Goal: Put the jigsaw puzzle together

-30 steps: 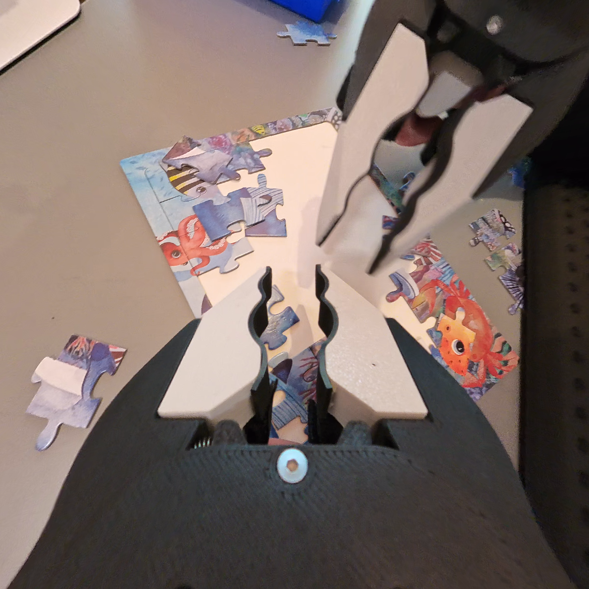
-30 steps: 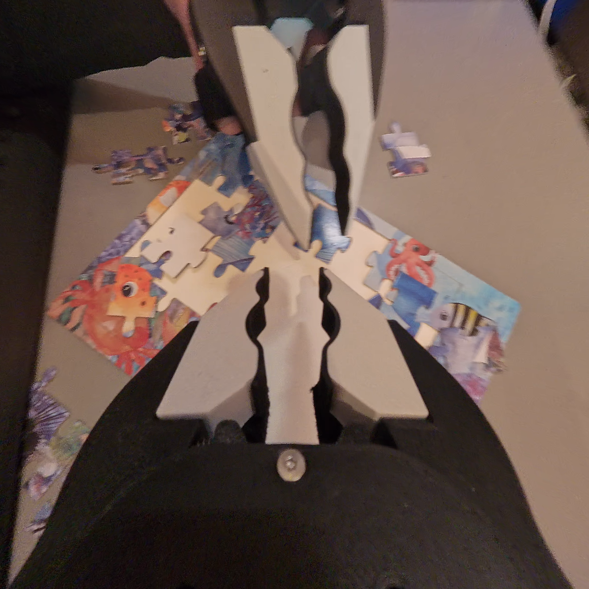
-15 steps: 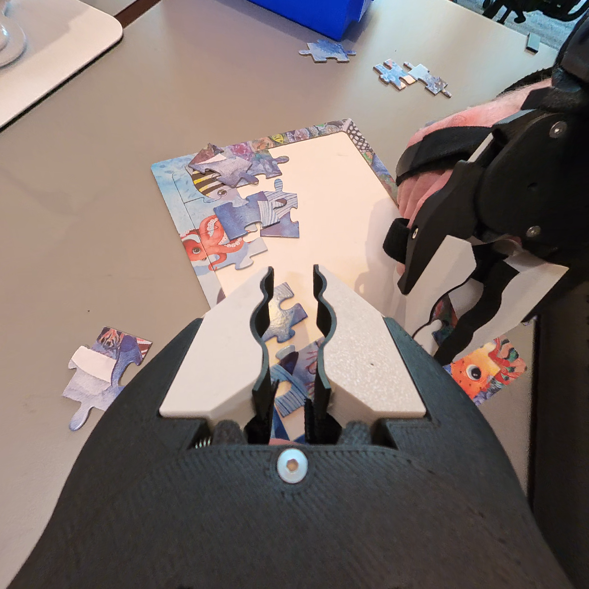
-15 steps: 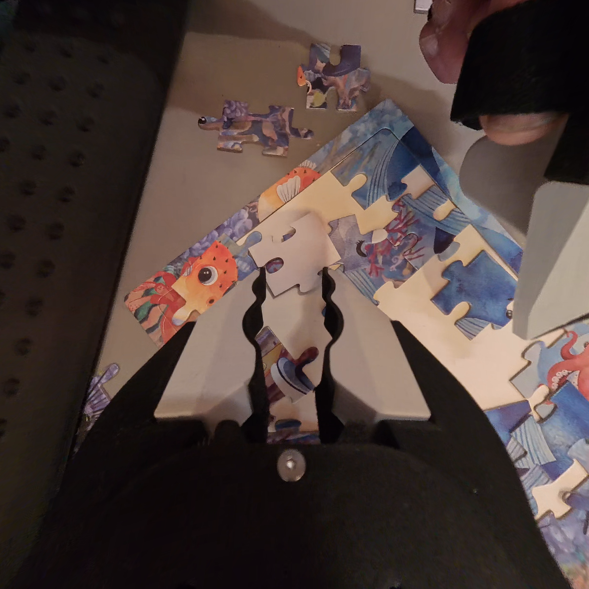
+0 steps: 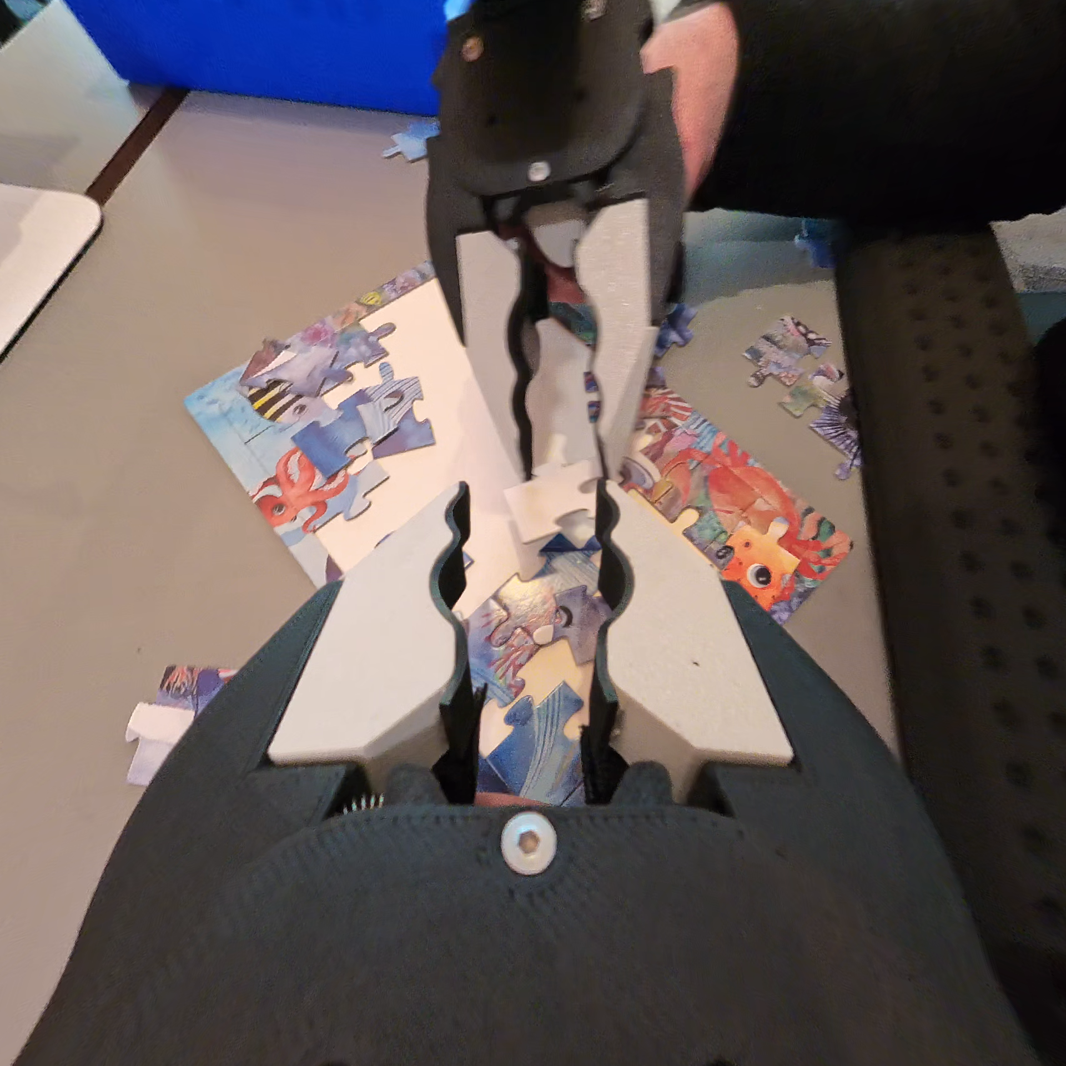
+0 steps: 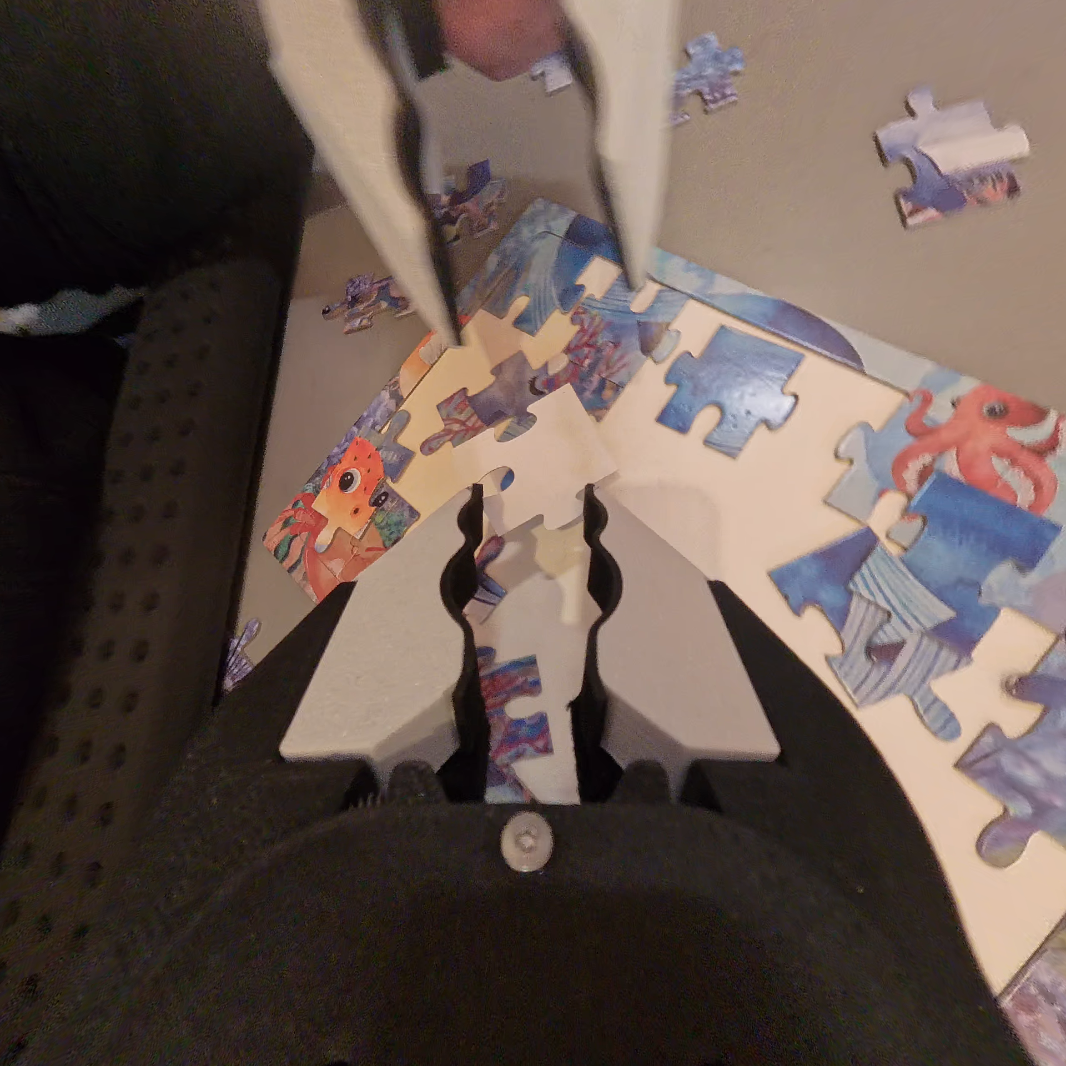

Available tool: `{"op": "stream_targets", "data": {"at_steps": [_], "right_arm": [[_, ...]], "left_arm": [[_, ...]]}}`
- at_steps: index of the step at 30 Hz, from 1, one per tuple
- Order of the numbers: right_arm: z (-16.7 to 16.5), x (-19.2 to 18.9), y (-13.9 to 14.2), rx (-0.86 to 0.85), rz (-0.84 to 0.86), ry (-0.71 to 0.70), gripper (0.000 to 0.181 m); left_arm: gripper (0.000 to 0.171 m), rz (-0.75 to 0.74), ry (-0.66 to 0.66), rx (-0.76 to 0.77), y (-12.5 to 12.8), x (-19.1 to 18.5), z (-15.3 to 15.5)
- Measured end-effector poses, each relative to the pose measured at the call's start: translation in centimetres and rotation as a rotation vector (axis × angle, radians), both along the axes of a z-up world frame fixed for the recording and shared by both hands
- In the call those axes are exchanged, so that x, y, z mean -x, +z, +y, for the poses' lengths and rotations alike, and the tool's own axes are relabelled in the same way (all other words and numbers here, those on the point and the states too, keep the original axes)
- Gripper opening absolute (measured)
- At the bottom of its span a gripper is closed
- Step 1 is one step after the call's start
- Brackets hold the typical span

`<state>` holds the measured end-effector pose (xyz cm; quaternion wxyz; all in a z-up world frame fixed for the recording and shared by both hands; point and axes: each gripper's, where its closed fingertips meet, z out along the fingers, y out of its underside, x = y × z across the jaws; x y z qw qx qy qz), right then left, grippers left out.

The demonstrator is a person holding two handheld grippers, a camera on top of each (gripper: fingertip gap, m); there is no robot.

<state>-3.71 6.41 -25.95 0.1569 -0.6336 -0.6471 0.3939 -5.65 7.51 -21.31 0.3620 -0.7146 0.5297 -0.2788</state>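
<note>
Item 1: puzzle tray (image 5: 444, 369) (image 6: 721, 507), flat on your grey table (image 5: 231, 242) (image 6: 836, 242), partly filled. An octopus section (image 5: 300, 490) (image 6: 980, 438) sits at one end and an orange fish section (image 5: 755, 559) (image 6: 352, 484) at the other, with bare cream board between them.

Item 2: face-down piece (image 5: 551, 507) (image 6: 536, 455), white back up, lying on the tray's bare board. It sits directly ahead of both sets of fingertips, which point at each other across it.

Item 3: your left gripper (image 5: 530, 496) (image 6: 542, 311). Its jaws stand parted, nothing between them. The white piece lies just past its tips, towards the right-hand finger.

Item 4: your right gripper (image 6: 530, 490) (image 5: 562, 467). Its jaws are also parted, and its tips straddle the near edge of the white piece. You cannot tell from either view whether they are touching it or hovering just above.

Item 5: loose pieces, off the tray. One half-white piece (image 5: 167, 721) (image 6: 952, 161) lies well apart on the table, and a small cluster (image 5: 802, 375) lies beyond the fish end.

Item 6: blue bin (image 5: 259, 52) at the far edge of the table.
</note>
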Motion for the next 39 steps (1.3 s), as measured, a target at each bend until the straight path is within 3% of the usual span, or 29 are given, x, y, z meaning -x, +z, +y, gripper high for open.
{"op": "stream_targets", "data": {"at_steps": [6, 14, 15, 16, 17, 21, 26, 29, 30, 31, 34, 36, 39], "right_arm": [[1.7, -0.8, 1.7, 0.139, 0.067, -0.080, 0.033], [1.3, -1.5, 2.5, 0.255, 0.081, -0.072, 0.033], [1.4, -1.5, 2.6, 0.260, 0.083, -0.077, 0.033], [1.5, -1.5, 2.9, 0.268, 0.104, -0.078, 0.016], [1.8, -1.3, 3.3, 0.277, 0.126, -0.096, 0.021], [3.2, -1.5, 4.2, 0.234, 0.171, -0.151, 0.022], [5.4, -1.9, 5.3, 0.078, 0.232, -0.221, 0.032], [5.3, -1.6, 5.5, 0.072, 0.246, -0.226, 0.025], [5.2, -1.5, 5.6, 0.070, 0.250, -0.223, 0.014], [5.1, -1.4, 5.5, 0.073, 0.249, -0.219, 0.005], [4.9, -1.8, 5.1, 0.105, 0.219, -0.212, 0.002], [4.4, -2.2, 4.4, 0.163, 0.164, -0.198, 0.000], [4.0, -3.2, 2.4, 0.170, 0.053, -0.175, 0.000]], "left_arm": [[0.036, 0.135, -0.024, -0.101, -1.9, -0.9, 0.2], [0.022, 0.184, -0.045, -0.211, -2.5, -2.5, 0.9], [0.011, 0.176, -0.038, -0.213, -2.4, -2.5, 1.0], [0.000, 0.168, -0.034, -0.211, -2.4, -2.6, 1.1], [0.000, 0.155, -0.028, -0.211, -2.3, -2.6, 1.3], [0.000, 0.072, 0.052, -0.145, -1.7, -2.5, 2.4], [0.000, -0.168, 0.131, 0.067, -0.1, -2.7, 3.4], [0.000, -0.266, 0.110, 0.113, 0.7, -3.5, 3.2], [0.000, -0.283, 0.105, 0.126, 0.8, -3.7, 3.2], [0.000, -0.278, 0.112, 0.131, 0.6, -3.8, 3.3], [0.001, -0.259, 0.113, 0.163, 0.0, -3.9, 3.2], [0.011, -0.178, 0.123, 0.152, -1.2, -3.5, 3.2], [0.010, -0.065, 0.155, 0.113, -2.6, -2.5, 3.4]]}}
